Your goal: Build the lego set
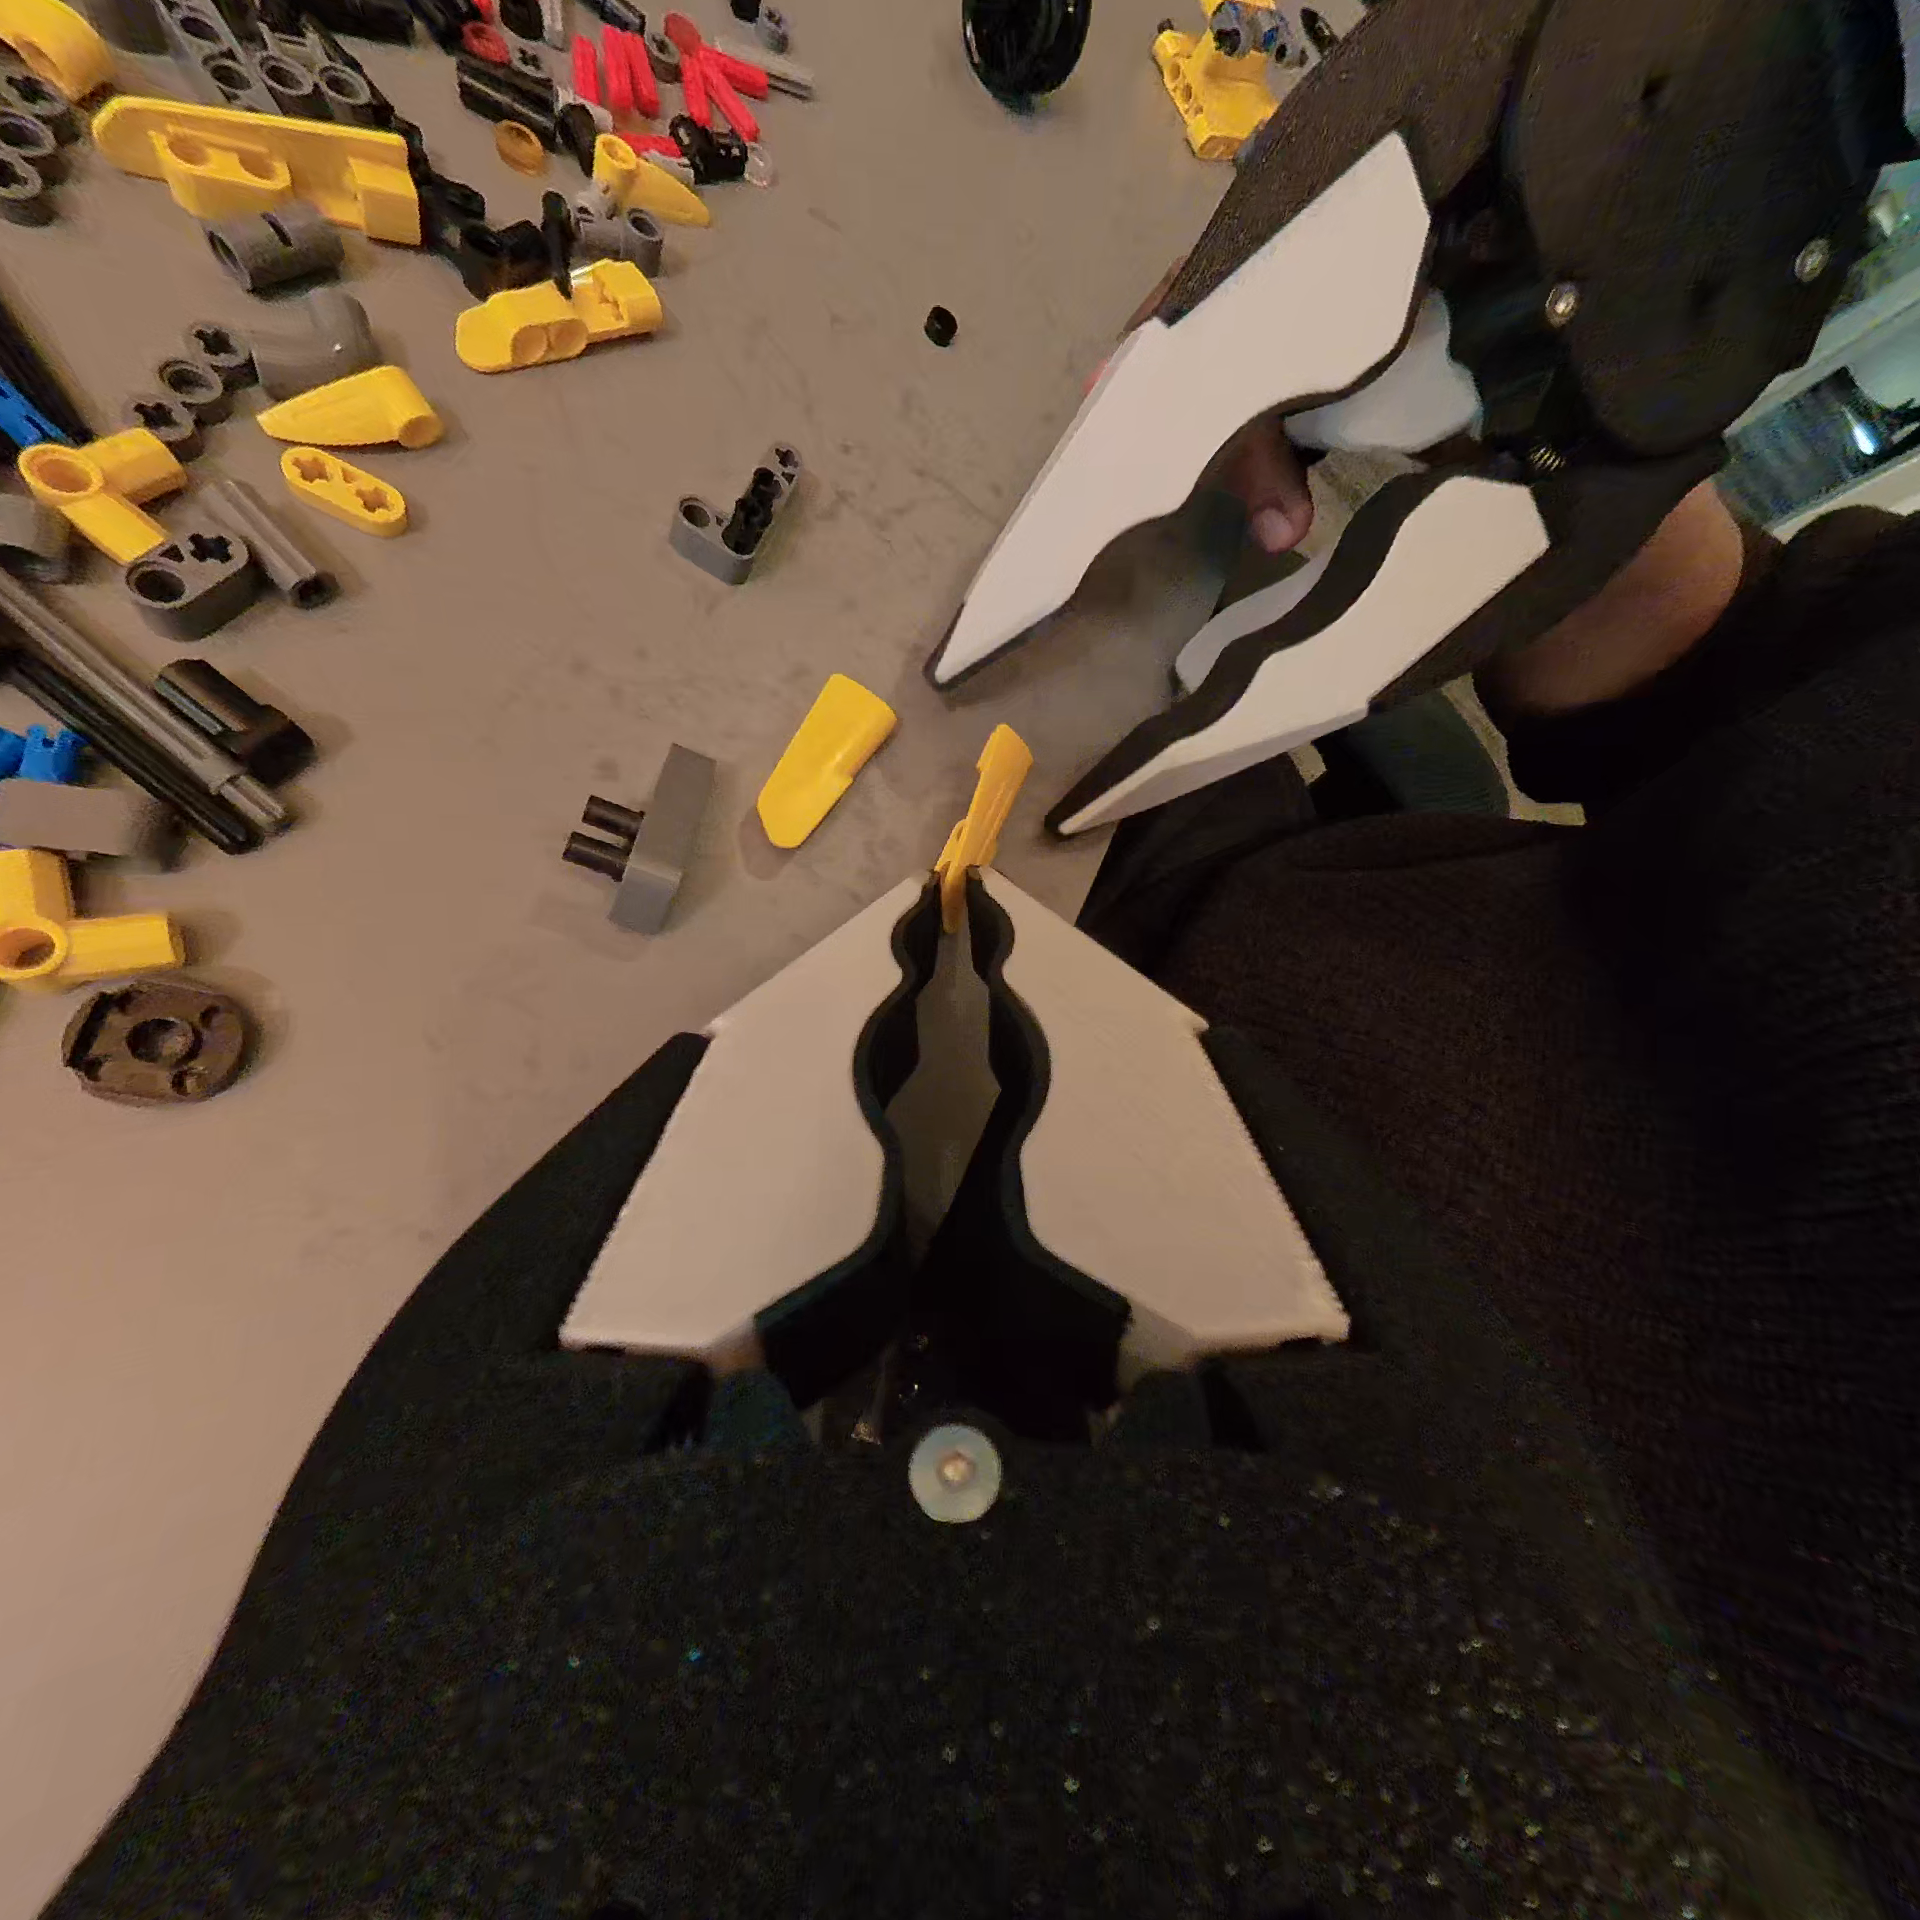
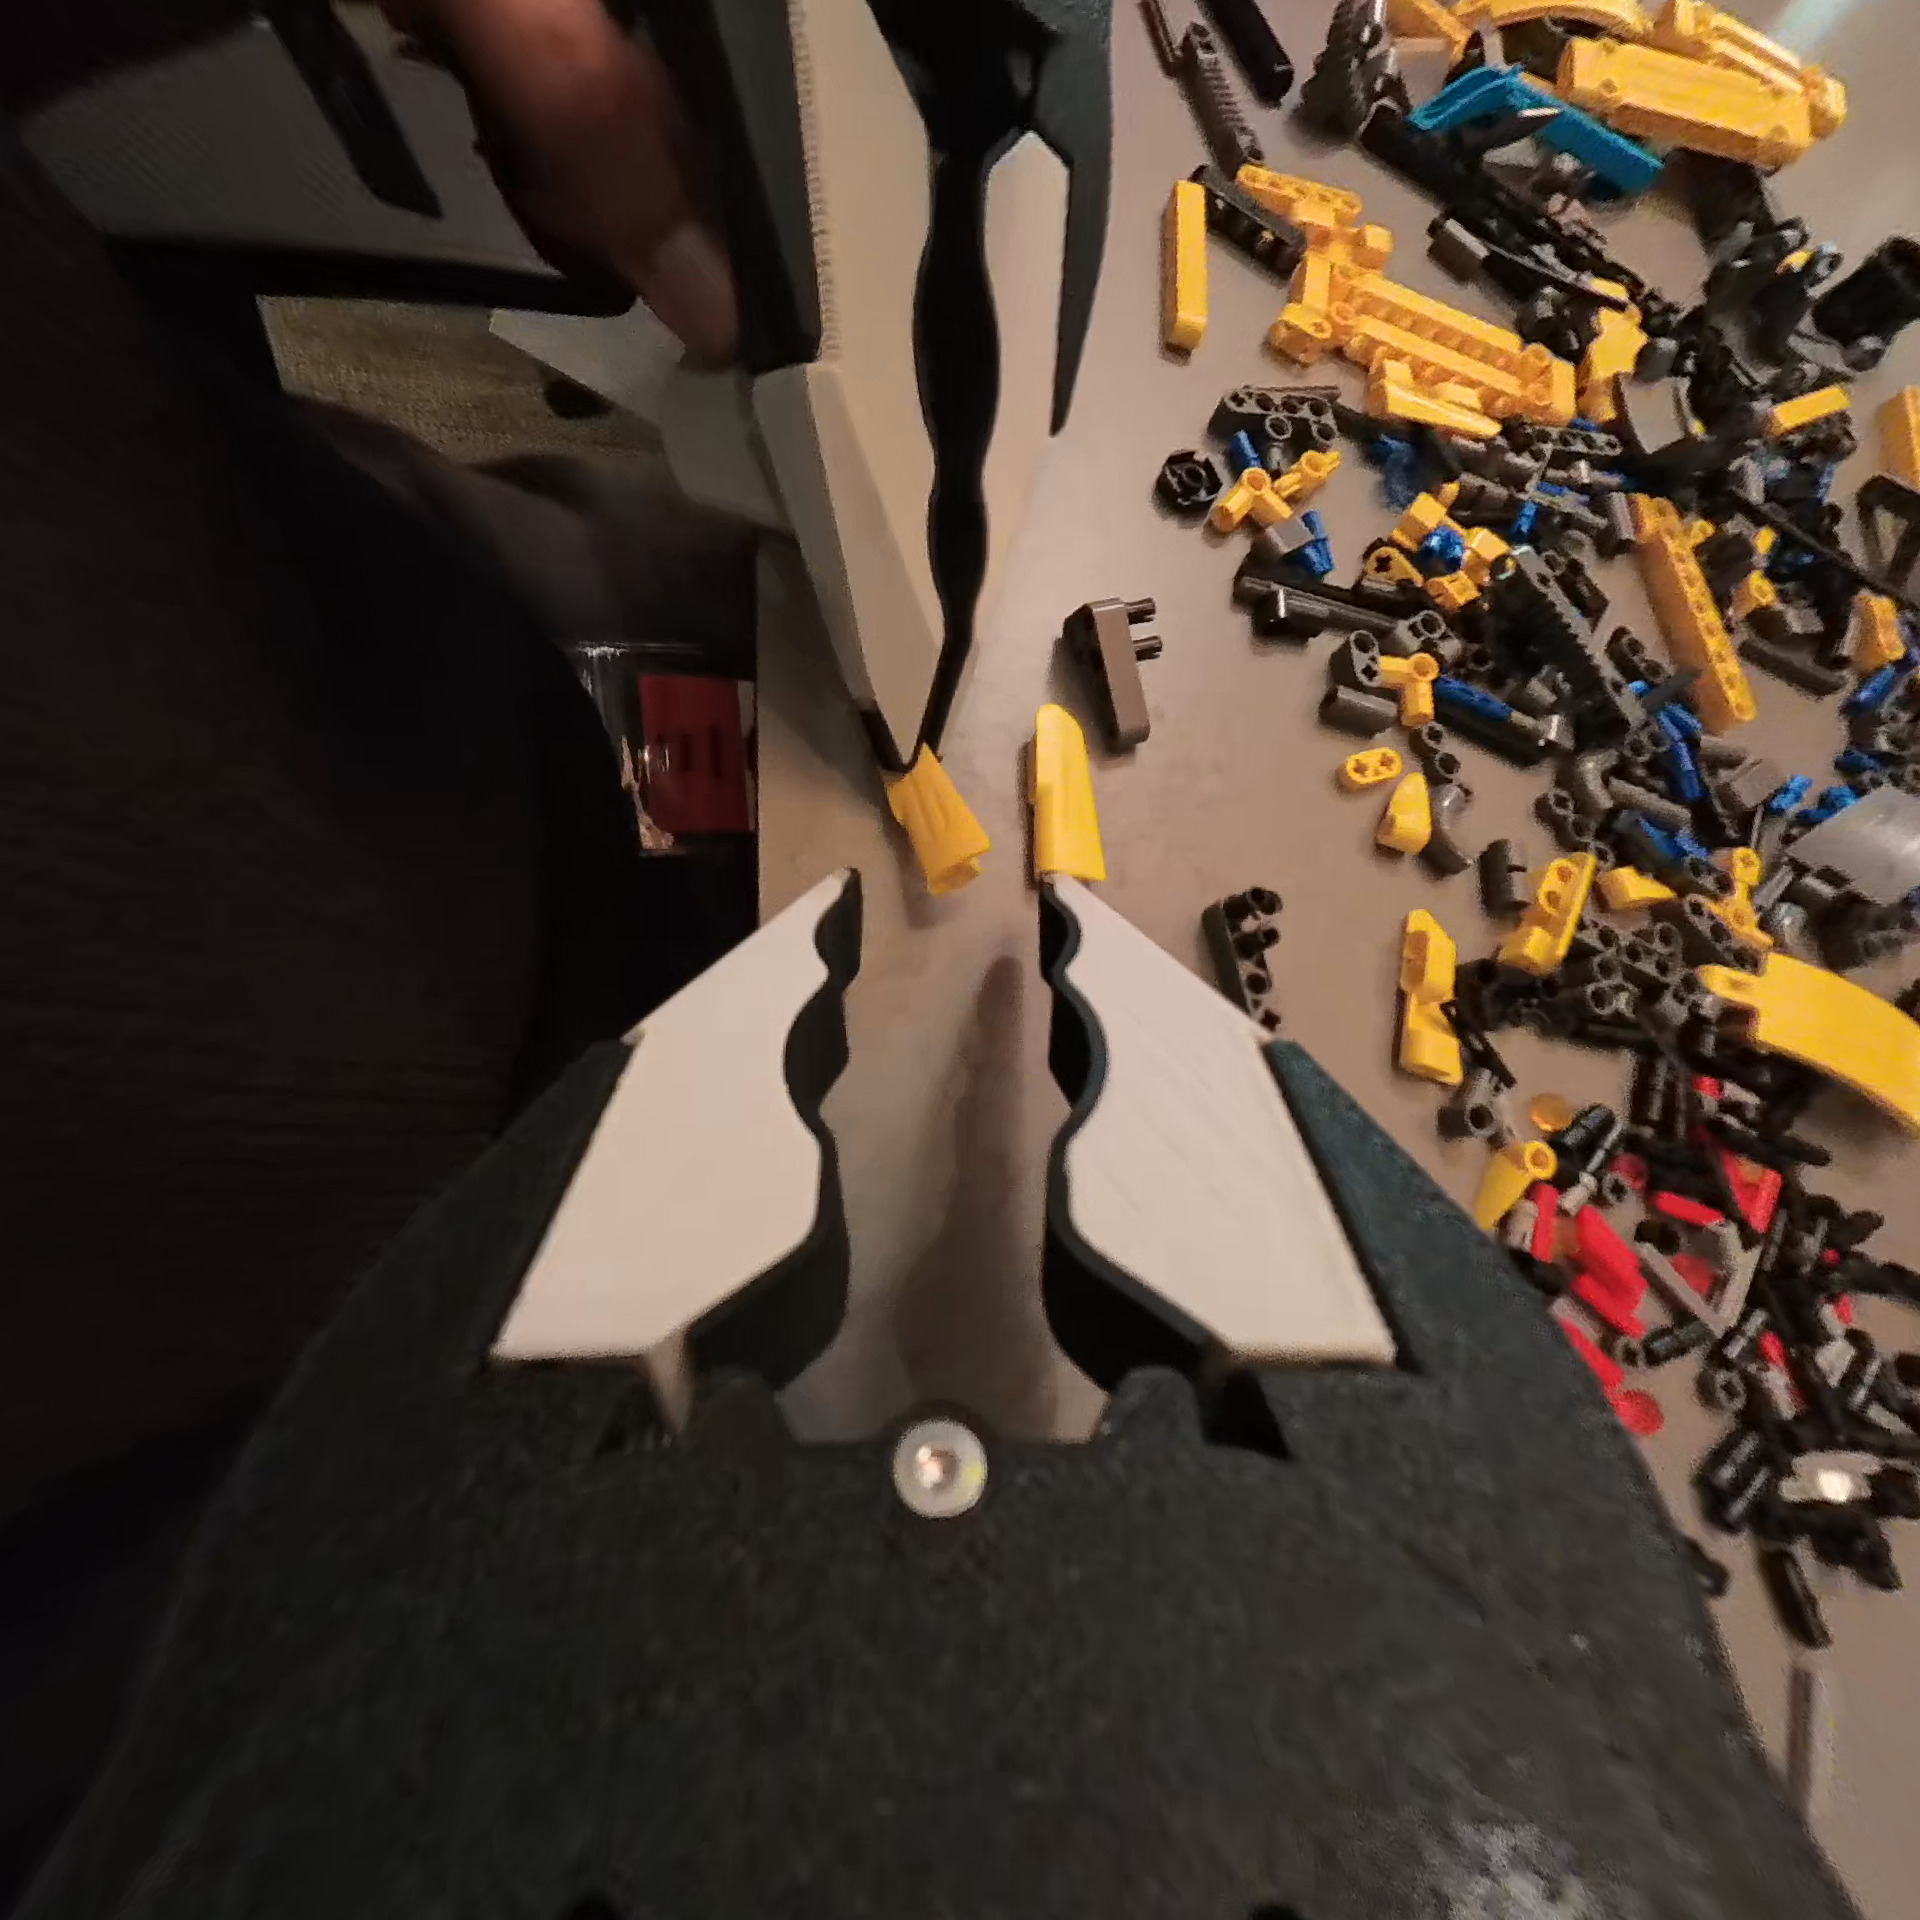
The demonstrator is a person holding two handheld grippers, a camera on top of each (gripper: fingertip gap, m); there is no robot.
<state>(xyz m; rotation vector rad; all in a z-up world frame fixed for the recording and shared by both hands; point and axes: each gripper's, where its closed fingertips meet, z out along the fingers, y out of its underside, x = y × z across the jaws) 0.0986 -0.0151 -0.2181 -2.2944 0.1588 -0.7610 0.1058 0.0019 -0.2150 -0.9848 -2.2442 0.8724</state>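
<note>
- Left gripper [image 1: 956, 883], white fingers with black wavy pads, lower centre of the left wrist view: clenched on a small yellow plastic building piece [image 1: 985, 798], which sticks out past the tips, near the table's edge.
- Right gripper [image 2: 948, 883], lower centre of the right wrist view: released, jaws spread, nothing between them, just short of the held piece.
- Yellow rounded plastic shell [image 1: 824, 761], lying on the grey tabletop [image 1: 520, 1039] just beside both tips.
- Grey angled brick with two black pins [image 1: 649, 840], left of the shell.
- Heap of yellow, black, blue and red parts [image 2: 1621, 727], right half of the right wrist view.
</note>
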